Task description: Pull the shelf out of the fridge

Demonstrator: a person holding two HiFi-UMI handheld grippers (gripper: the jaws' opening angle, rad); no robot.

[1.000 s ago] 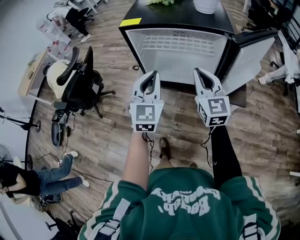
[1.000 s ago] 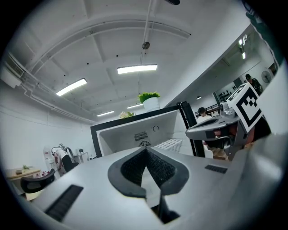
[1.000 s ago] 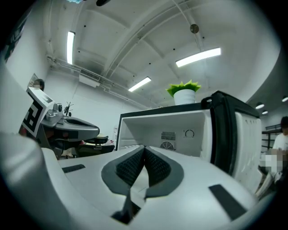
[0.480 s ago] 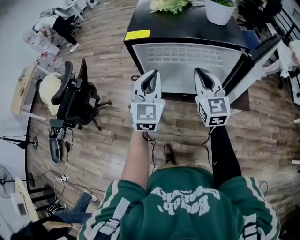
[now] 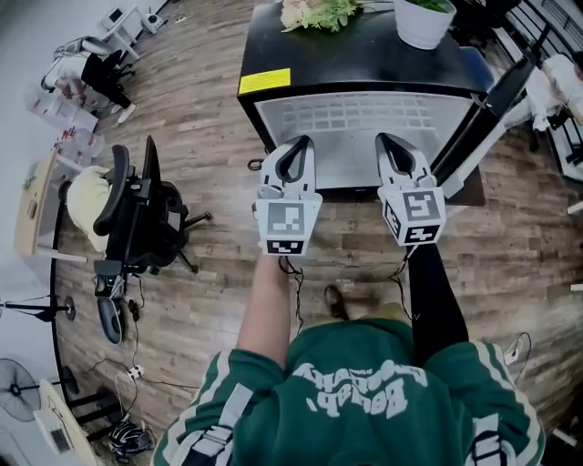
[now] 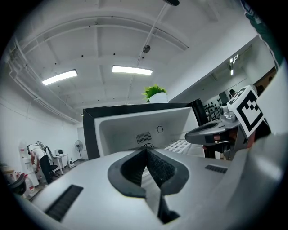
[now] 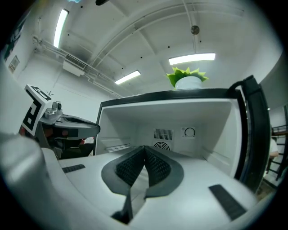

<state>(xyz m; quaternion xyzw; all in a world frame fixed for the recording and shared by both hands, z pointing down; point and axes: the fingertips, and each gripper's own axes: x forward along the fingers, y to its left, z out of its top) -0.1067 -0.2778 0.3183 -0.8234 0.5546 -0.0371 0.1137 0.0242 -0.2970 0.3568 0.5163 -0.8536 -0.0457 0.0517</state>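
A black mini fridge (image 5: 360, 68) stands open in front of me, its white inside facing me. A white wire shelf (image 5: 364, 114) lies across the inside; it also shows as the shelf (image 6: 181, 144) in the left gripper view and the shelf (image 7: 118, 147) in the right gripper view. My left gripper (image 5: 296, 146) and right gripper (image 5: 392, 142) are held side by side just short of the fridge opening, apart from the shelf. Both are shut with nothing between the pads, as seen at the left gripper (image 6: 145, 150) and the right gripper (image 7: 145, 148).
The fridge door (image 5: 483, 100) swings open to the right. A white plant pot (image 5: 424, 18) and flowers (image 5: 319, 11) sit on the fridge top. A black office chair (image 5: 137, 214) stands on the wood floor to the left.
The fridge has come closer and its opening now sits right ahead of both grippers. The grippers stay shut and side by side.
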